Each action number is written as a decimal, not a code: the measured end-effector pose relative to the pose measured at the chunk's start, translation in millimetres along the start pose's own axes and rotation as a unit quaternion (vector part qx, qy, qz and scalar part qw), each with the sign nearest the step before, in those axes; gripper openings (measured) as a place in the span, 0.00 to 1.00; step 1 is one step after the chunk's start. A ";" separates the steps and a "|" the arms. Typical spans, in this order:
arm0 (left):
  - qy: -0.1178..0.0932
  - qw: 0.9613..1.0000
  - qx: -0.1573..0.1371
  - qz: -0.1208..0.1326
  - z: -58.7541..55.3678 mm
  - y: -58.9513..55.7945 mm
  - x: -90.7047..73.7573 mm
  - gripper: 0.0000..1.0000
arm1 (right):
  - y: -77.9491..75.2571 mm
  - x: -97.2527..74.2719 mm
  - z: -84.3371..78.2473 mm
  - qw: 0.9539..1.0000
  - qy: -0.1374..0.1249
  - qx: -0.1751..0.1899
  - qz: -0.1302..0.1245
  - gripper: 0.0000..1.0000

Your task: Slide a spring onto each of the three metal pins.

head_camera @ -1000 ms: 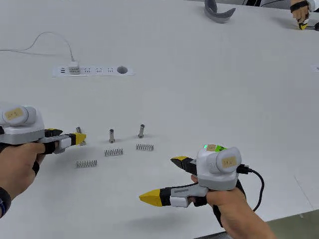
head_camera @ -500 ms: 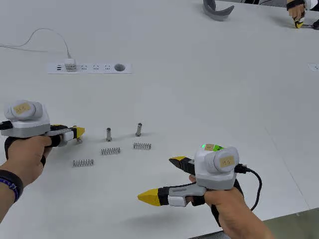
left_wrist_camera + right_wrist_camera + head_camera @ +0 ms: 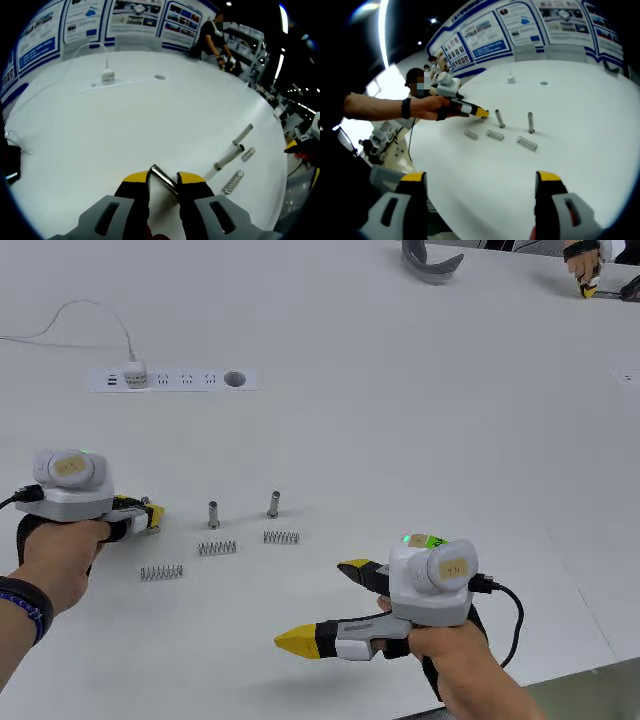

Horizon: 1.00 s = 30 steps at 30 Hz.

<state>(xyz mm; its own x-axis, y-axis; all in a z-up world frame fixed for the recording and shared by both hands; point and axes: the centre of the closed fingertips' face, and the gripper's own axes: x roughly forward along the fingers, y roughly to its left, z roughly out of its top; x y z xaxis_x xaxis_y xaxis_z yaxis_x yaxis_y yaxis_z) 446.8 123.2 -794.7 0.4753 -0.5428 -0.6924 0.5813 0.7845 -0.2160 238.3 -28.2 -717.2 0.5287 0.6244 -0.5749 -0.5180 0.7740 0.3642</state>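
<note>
One metal pin (image 3: pixel 159 173), gripped askew in the left tongs (image 3: pixel 162 178), could slip onto the tabletop (image 3: pixel 125 115); right tongs (image 3: pixel 480 176) gape wide.

Open table (image 3: pixel 430 440) before right tongs (image 3: pixel 312 602), upright pins (image 3: pixel 213 514) and springs (image 3: pixel 281 537) clustered left, power strip (image 3: pixel 170 380) well behind

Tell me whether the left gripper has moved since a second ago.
No: against the middle pin, the left gripper keeps its tips at the leftmost pin; only its rear swung nearer.
</note>
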 end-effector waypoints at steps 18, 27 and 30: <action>0.052 0.987 0.150 -0.018 -12.3 -13.3 -2.7 0.09 | -0.8 -1.9 1.2 1.000 -0.002 -0.001 -0.004 0.91; 0.053 0.984 0.167 -0.012 -5.7 -12.3 3.5 0.14 | 0.8 -1.4 -0.6 1.000 -0.001 0.002 -0.003 0.91; 0.050 0.984 0.172 -0.017 -3.2 -13.9 5.0 0.12 | 0.4 -1.3 -0.2 1.000 -0.001 0.003 -0.004 0.91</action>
<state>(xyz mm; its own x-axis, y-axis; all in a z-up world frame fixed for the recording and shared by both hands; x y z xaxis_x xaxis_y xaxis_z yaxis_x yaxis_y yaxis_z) 438.9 110.5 -797.4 0.3946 -0.5208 -0.7570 0.7928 0.6095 -0.0061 237.2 -28.7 -716.4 0.5341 0.6192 -0.5756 -0.5100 0.7790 0.3647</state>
